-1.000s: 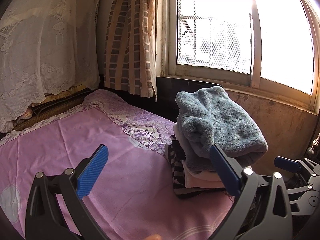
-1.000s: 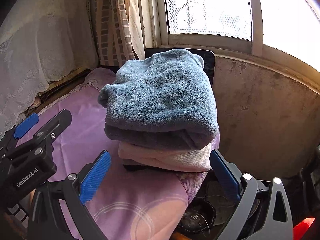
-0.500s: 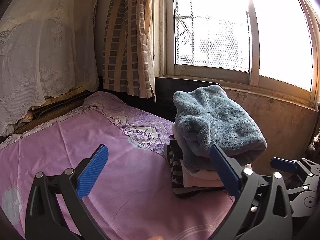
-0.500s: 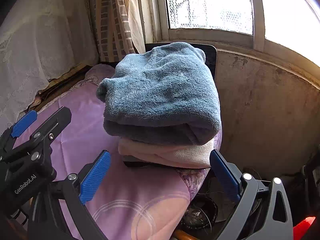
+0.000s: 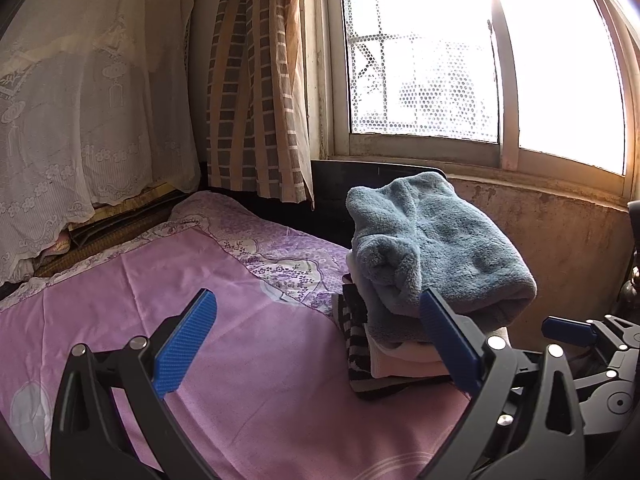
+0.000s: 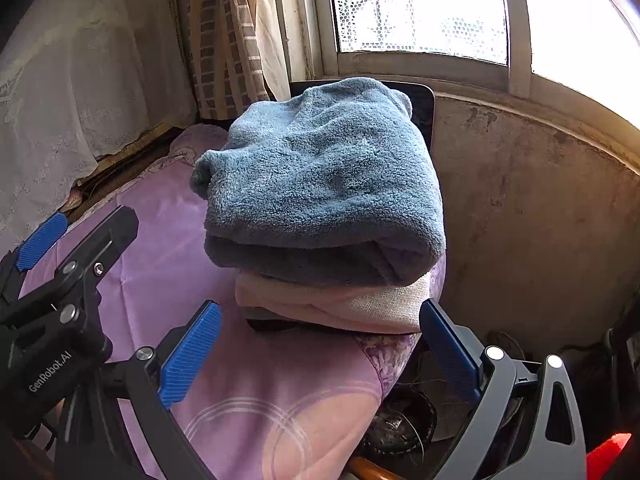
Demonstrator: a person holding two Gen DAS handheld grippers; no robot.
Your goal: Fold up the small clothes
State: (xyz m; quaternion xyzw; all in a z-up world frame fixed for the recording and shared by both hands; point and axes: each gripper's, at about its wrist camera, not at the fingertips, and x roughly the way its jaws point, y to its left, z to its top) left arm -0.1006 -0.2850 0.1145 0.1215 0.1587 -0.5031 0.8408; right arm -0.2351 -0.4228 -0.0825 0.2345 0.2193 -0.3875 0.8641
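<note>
A stack of folded clothes sits at the right corner of the bed: a fluffy blue garment on top, a cream one under it, a black-and-white striped one at the bottom. The right wrist view shows the blue garment and the cream one close up. My left gripper is open and empty above the pink bedsheet, left of the stack. My right gripper is open and empty just in front of the stack. The left gripper also shows at the left of the right wrist view.
A checked curtain and a window stand behind the bed. A lace cover hangs at the left. A stained wall is right of the stack. Beyond the bed's right edge lies floor clutter.
Both grippers have risen and drawn slightly closer to the stack, which now appears a bit higher in the right wrist view. The jaws stay open.
</note>
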